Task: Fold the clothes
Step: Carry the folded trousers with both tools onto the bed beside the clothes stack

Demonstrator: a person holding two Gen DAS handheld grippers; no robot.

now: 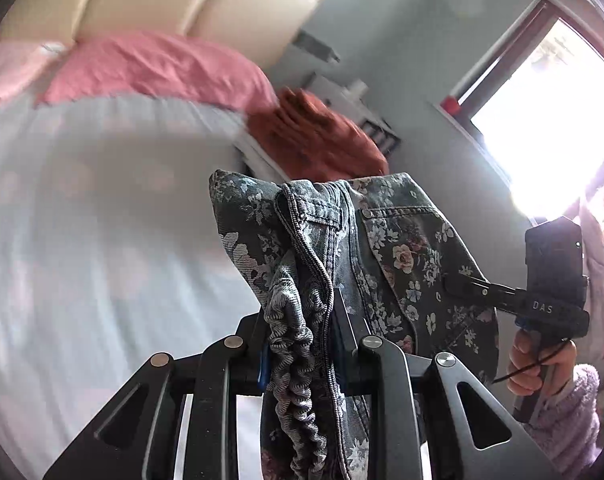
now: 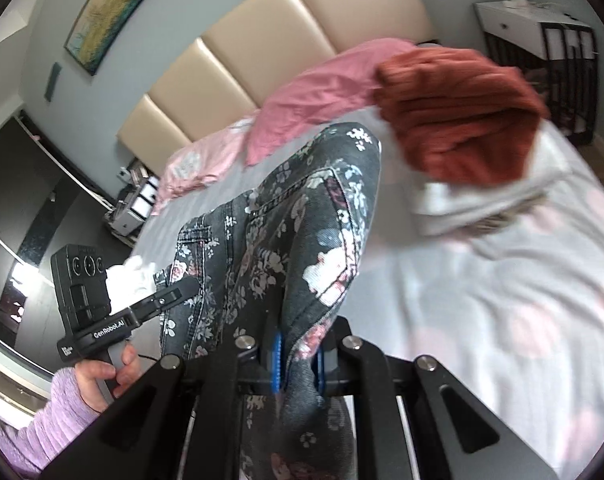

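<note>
We judge we are at the lift-and-spread step: the floral jeans (image 1: 401,256) hang in the air above the bed (image 1: 102,240), gripped at the zip end by our left gripper (image 1: 298,316) and at another edge by our right gripper (image 2: 298,360), each with jaws closed tight on bunched denim. Next we need to pull the 2 grips apart and lay the fabric flat. Both grippers point up and forward, side by side.

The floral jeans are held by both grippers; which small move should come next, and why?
Probably lower the floral jeans onto the bed to spread them. Left gripper and right gripper both clamp them in the air, bunched, so no flat fold is possible yet.
</note>
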